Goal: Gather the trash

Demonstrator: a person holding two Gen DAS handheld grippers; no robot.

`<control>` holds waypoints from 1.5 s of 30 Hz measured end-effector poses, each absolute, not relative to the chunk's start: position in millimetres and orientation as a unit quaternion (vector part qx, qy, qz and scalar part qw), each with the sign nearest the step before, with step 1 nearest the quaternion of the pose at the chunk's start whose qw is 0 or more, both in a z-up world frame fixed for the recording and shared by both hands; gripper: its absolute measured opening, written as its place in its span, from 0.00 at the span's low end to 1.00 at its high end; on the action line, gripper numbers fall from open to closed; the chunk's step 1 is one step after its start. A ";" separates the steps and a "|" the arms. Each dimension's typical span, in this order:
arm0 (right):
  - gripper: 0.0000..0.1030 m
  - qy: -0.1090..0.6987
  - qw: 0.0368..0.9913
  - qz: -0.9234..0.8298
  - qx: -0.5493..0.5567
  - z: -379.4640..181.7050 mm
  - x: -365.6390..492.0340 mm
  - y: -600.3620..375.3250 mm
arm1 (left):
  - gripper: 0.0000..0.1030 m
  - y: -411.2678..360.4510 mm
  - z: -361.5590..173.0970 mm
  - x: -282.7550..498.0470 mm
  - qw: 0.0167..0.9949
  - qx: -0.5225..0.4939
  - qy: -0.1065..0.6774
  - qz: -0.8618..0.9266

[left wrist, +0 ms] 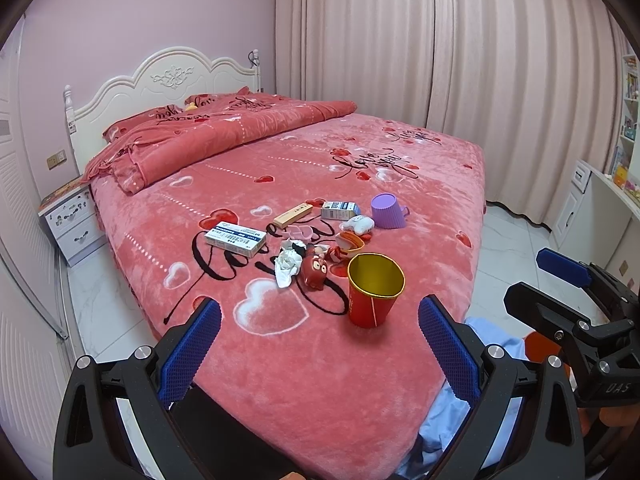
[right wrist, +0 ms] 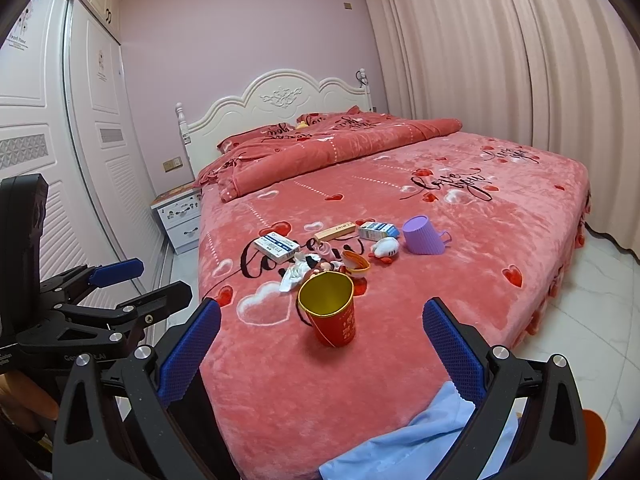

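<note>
Left gripper (left wrist: 320, 344): black frame with blue textured fingers (left wrist: 202, 340) spread wide apart, gripping nothing, hovering over the near end of the bed.
Right gripper (right wrist: 322, 344): same build, fingers wide apart and empty, also above the near end of the bed; in the left wrist view it shows at the right edge.
Light blue cloth (right wrist: 420, 436): draped at the bed's near edge, below the right gripper.
Red paper cup (left wrist: 374, 294): gold inside, upright on the pink heart-print bedspread (left wrist: 280, 360), closest of all items to both grippers and empty as far as shows.
Crumpled white tissue (left wrist: 288, 266): lying just behind and left of the cup, touching a small red toy figure (left wrist: 316, 272).
Boxes: a white and blue box (left wrist: 236, 239) to the left, a long tan box (left wrist: 293, 215) and a small carton (left wrist: 339, 210) farther back.
Purple cup (left wrist: 388, 211): upside down, beside a white plush toy (left wrist: 359, 224).
Room: white headboard (left wrist: 168, 80), curtains (left wrist: 440, 40), bedside cabinet (left wrist: 72, 220).
</note>
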State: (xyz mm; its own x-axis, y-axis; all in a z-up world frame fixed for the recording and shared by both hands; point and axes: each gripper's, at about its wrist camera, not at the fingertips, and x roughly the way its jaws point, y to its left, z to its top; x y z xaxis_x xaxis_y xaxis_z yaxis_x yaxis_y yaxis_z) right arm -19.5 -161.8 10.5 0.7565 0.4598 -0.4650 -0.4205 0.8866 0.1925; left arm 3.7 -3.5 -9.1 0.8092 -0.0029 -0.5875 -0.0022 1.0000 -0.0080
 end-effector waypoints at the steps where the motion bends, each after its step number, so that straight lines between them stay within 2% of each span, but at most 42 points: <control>1: 0.96 0.258 0.936 0.236 0.038 10.7 -19.5 -162.8 | 0.95 -3.3 -8.1 3.5 0.951 -0.004 0.309 -0.001; 45: 0.96 0.263 0.933 0.239 0.045 0.7 -21.7 -159.8 | 0.95 -0.5 -20.4 -1.9 0.947 0.003 0.322 -0.003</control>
